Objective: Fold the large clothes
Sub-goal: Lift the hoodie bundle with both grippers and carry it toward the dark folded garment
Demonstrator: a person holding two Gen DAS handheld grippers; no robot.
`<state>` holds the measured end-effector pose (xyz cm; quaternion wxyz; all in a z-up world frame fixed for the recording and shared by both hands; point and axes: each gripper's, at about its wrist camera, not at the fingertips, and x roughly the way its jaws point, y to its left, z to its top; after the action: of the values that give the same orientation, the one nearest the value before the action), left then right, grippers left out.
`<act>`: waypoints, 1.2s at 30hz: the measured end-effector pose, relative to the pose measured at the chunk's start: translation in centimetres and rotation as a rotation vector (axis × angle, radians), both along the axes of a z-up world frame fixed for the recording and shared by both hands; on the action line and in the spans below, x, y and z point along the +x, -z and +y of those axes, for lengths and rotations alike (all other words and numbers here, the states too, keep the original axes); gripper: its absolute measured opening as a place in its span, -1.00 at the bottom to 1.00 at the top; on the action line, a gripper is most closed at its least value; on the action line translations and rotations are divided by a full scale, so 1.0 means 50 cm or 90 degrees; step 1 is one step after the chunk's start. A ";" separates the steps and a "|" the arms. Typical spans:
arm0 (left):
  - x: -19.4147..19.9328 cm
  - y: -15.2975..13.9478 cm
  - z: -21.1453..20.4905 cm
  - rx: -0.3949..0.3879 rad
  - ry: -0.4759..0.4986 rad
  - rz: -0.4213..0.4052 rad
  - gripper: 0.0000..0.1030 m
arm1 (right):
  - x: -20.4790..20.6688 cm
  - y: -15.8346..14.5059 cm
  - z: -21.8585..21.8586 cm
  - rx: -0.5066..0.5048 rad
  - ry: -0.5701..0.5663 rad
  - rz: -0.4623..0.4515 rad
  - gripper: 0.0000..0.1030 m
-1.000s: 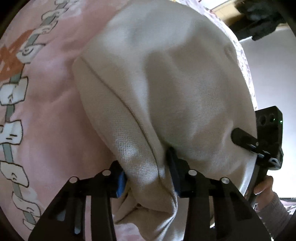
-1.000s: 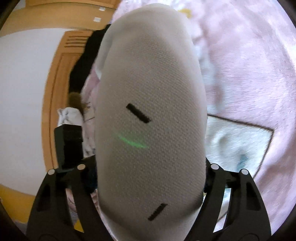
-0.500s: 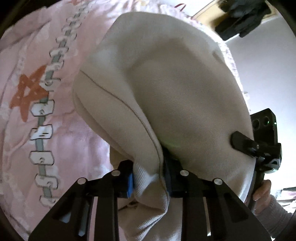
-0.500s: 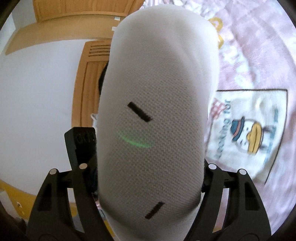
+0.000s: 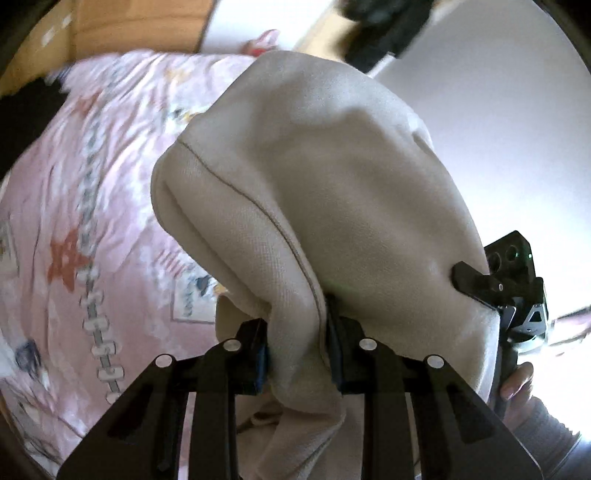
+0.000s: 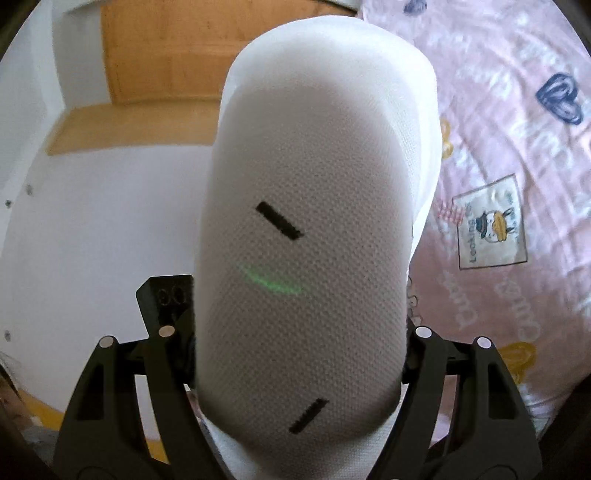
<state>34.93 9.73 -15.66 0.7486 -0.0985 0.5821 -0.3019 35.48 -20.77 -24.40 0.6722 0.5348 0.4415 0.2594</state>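
Observation:
A large cream knit garment [image 5: 332, 192] hangs between both grippers, lifted above the bed. My left gripper [image 5: 297, 350] is shut on a seamed fold of it, and cloth trails down below the jaws. In the right wrist view the same garment [image 6: 314, 240] drapes over my right gripper [image 6: 299, 369] and fills the middle of the frame. It hides the fingertips, so I cannot see how the jaws stand. The right gripper also shows in the left wrist view [image 5: 509, 295], held by a hand at the garment's far edge.
A pink printed bedspread [image 5: 74, 221] lies below, also in the right wrist view [image 6: 517, 147], with a cartoon patch [image 6: 491, 225]. A wooden wardrobe [image 6: 166, 55] and white wall [image 6: 92, 221] stand behind. Dark clothes [image 5: 384, 29] hang at the top.
Both grippers have risen and tilted with the garment, so more wall and wardrobe show. The left jaws closed tighter on the fold.

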 end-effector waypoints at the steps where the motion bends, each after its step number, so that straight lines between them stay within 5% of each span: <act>1: -0.002 -0.012 -0.025 -0.003 0.013 -0.005 -0.54 | -0.011 -0.016 -0.025 -0.004 0.011 -0.009 0.40; 6: 0.004 -0.081 -0.236 -0.007 0.098 -0.036 -0.54 | -0.063 -0.051 -0.237 -0.007 0.081 -0.062 0.40; 13: 0.044 -0.124 -0.676 0.001 0.181 -0.069 -0.54 | -0.084 -0.023 -0.624 0.045 0.180 -0.114 0.40; 21: 0.100 -0.032 -1.240 0.061 0.336 -0.069 -0.53 | -0.095 0.133 -1.106 0.038 0.308 -0.176 0.40; 28: 0.106 0.253 -1.642 0.120 0.455 -0.043 -0.52 | -0.127 0.417 -1.419 0.023 0.400 -0.170 0.40; 34: 0.100 0.619 -1.831 0.216 0.481 0.064 -0.51 | -0.175 0.684 -1.541 -0.089 0.460 0.017 0.40; 36: 0.093 0.700 -1.840 0.242 0.483 0.092 -0.30 | -0.211 0.739 -1.534 -0.105 0.500 0.045 0.39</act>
<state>39.56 -82.25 -50.65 0.5469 0.2411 0.6731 -0.4356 24.92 -97.49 -61.34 0.7451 0.6159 0.2456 -0.0724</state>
